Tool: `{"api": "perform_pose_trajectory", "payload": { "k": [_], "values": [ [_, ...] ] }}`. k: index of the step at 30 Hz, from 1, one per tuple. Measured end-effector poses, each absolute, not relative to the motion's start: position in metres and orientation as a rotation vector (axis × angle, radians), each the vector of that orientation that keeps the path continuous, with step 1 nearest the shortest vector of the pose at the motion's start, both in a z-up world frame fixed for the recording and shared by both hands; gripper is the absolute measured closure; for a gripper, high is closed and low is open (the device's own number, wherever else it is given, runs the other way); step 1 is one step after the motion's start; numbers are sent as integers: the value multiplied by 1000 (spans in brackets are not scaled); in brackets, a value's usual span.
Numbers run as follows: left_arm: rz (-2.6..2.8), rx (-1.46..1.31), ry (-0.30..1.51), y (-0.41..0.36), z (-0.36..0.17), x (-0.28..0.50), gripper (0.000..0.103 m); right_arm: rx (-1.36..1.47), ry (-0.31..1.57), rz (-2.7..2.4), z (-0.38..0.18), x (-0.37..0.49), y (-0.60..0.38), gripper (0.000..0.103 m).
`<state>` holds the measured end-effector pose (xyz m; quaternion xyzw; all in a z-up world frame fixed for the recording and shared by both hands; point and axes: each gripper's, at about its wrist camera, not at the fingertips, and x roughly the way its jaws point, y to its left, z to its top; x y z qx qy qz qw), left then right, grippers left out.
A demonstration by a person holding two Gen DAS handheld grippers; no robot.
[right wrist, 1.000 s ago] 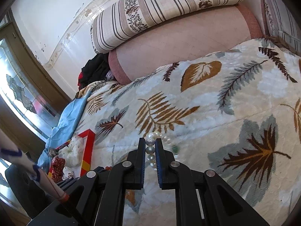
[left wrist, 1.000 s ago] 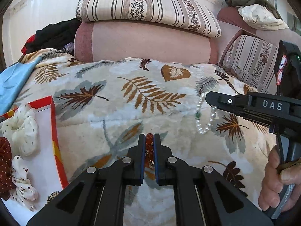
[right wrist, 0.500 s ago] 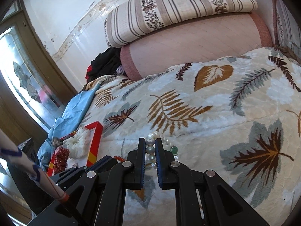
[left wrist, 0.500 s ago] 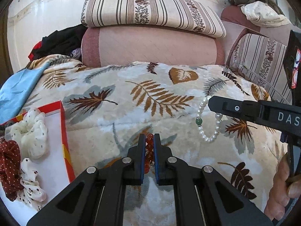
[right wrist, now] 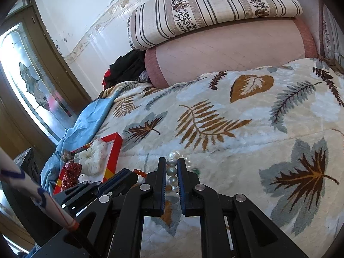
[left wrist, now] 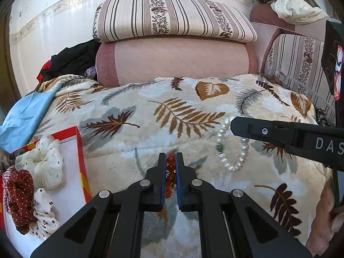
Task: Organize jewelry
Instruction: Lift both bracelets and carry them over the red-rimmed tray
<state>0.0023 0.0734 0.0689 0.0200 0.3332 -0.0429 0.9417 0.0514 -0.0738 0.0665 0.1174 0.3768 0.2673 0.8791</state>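
Observation:
My left gripper [left wrist: 171,161] is shut on a red bead bracelet [left wrist: 171,173], held above the leaf-patterned blanket [left wrist: 182,111]. My right gripper [right wrist: 171,163] is shut on a white pearl bracelet [right wrist: 172,172] with one green bead; in the left wrist view the pearl bracelet [left wrist: 234,150] hangs from the right gripper [left wrist: 233,124], to the right of my left gripper. A red-rimmed white tray [left wrist: 82,172] lies at the left with a cream scrunchie [left wrist: 46,163] and a dark red dotted scrunchie [left wrist: 20,191] in it. The tray [right wrist: 114,150] also shows in the right wrist view.
A pink bolster [left wrist: 172,60] and a striped pillow [left wrist: 172,17] lie at the back of the bed. A blue cloth [left wrist: 28,114] and dark clothes [left wrist: 71,60] lie at the back left. A window [right wrist: 28,81] is at the left.
Both grippers have drawn back and to the left toward the tray, each keeping its bracelet. The tray shows more fully in both views.

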Motion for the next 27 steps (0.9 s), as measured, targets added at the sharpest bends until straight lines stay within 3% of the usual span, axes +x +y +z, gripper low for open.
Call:
{"api": "perform_pose_trajectory", "payload": {
  "k": [27],
  "values": [
    [-75, -10, 661, 89, 79, 2, 96, 243, 784, 576, 69, 47, -70, 92]
  ]
}}
